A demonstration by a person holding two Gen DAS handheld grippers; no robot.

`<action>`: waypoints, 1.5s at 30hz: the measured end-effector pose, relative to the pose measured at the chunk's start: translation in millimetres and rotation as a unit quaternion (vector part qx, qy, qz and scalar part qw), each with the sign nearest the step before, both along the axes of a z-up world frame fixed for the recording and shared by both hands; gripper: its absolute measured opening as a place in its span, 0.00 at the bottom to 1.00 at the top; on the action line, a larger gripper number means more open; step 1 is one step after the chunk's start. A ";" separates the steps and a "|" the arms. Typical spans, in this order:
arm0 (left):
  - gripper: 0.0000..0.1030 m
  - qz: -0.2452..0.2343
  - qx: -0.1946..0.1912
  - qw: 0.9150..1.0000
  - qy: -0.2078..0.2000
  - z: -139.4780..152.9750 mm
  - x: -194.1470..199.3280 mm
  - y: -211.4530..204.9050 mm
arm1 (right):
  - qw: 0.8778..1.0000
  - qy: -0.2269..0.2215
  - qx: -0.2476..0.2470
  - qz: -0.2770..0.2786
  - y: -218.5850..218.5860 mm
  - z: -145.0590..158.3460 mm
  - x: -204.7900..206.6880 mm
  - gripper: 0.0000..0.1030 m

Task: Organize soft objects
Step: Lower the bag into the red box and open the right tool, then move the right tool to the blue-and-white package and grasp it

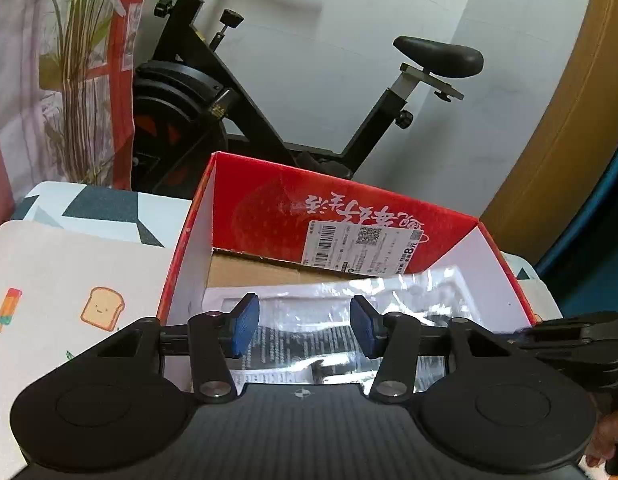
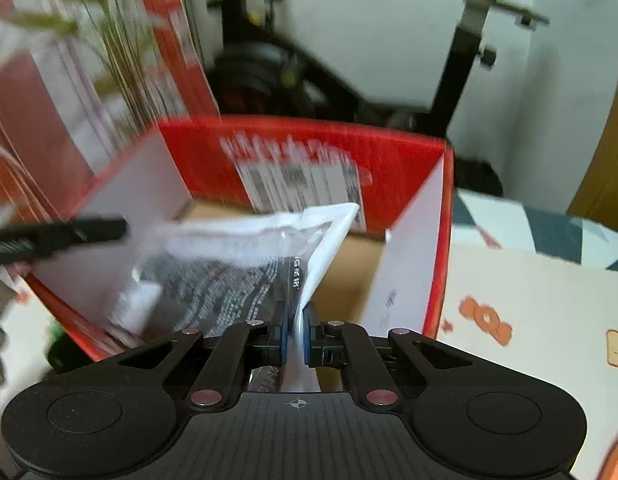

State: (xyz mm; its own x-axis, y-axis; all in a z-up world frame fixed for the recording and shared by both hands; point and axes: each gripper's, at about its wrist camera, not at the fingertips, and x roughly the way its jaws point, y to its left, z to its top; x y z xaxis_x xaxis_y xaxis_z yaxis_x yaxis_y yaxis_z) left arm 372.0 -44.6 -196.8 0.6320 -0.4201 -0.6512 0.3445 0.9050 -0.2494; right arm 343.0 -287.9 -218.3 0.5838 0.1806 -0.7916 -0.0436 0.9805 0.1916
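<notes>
A soft clear plastic packet [image 1: 333,320] with black-and-white print lies inside an open red cardboard box [image 1: 341,204]. My left gripper [image 1: 304,326] is open, its blue pads [image 1: 245,326] spread just above the packet at the box's near edge. My right gripper [image 2: 295,336] is shut on the packet [image 2: 245,264] and pinches its near edge between the blue pads, over the same red box [image 2: 309,148]. The right wrist view is blurred by motion. The left gripper shows in the right wrist view as a black bar [image 2: 57,236] at the left.
The box stands on a white cloth with toast and ice-lolly prints [image 1: 69,280]. A black exercise bike [image 1: 237,92] stands behind the box. A plant and a red-and-white curtain [image 1: 81,64] are at the left. A wooden panel [image 1: 549,120] is at the right.
</notes>
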 end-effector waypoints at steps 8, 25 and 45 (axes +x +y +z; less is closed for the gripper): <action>0.51 -0.005 0.002 1.000 0.002 -3.1 2.2 0.8 | 0.994 0.042 -0.084 0.051 18.6 14.7 12.5 0.13; 0.51 -0.007 0.013 1.000 -0.001 -3.4 2.6 -1.2 | 0.989 0.105 -0.038 0.100 20.1 -5.4 40.3 0.03; 0.51 -0.020 0.046 0.999 -0.001 -4.8 -0.1 -6.1 | 0.986 0.130 -0.068 0.073 34.6 -19.6 40.2 0.14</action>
State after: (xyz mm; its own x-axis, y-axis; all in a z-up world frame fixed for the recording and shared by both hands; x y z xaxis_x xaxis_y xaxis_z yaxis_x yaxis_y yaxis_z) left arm 372.0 -50.7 -201.6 0.6168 -0.3834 -0.6874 0.3816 0.9095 -0.1649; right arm 383.1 -253.2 -237.9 0.3330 0.1304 -0.9339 -0.1538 0.9846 0.0826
